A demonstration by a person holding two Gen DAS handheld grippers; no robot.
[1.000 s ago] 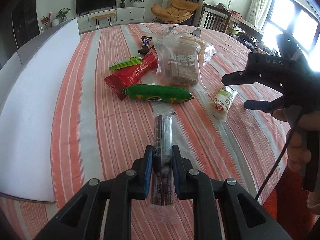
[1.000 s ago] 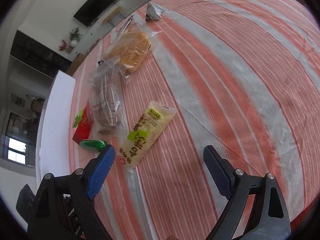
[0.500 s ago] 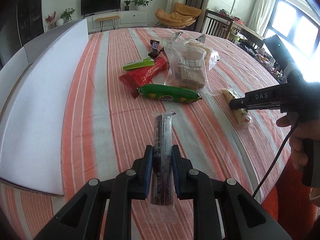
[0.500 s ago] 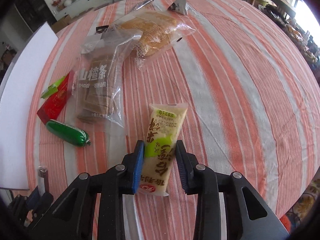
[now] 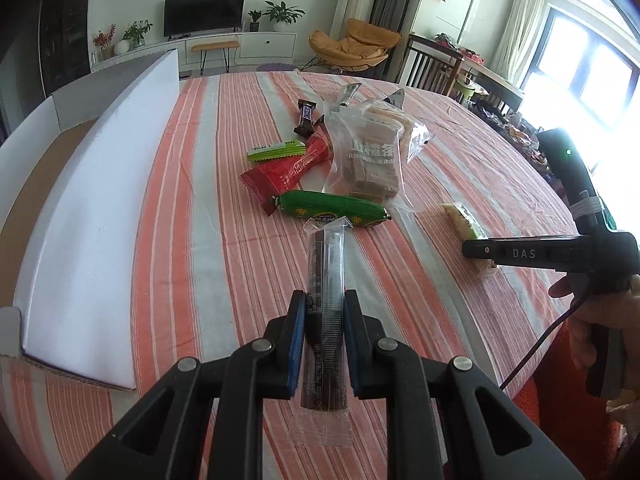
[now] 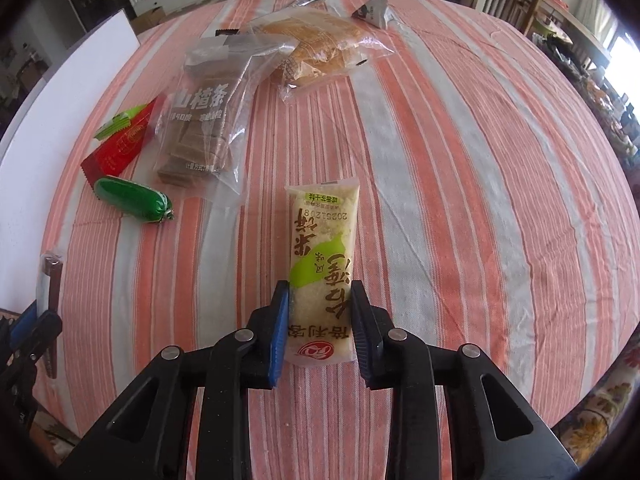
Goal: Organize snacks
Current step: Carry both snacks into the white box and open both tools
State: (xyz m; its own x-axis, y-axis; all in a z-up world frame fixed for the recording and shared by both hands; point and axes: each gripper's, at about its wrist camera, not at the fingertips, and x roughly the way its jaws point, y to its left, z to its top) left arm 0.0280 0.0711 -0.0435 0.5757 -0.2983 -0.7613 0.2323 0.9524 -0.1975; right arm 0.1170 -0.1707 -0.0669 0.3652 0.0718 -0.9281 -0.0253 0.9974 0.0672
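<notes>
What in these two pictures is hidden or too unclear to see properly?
- Left wrist view: most of the rice cracker pack hides behind the right gripper.
- Left wrist view: the white box interior, cut off by the edge.
- Right wrist view: the chocolate bar, mostly hidden behind the hawthorn bag.

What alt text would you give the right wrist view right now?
The right gripper is shut on a pale rice cracker packet lying lengthwise on the striped tablecloth. Beyond it to the left lie a clear bag of brown bars, a green sausage and a red wrapper.
</notes>
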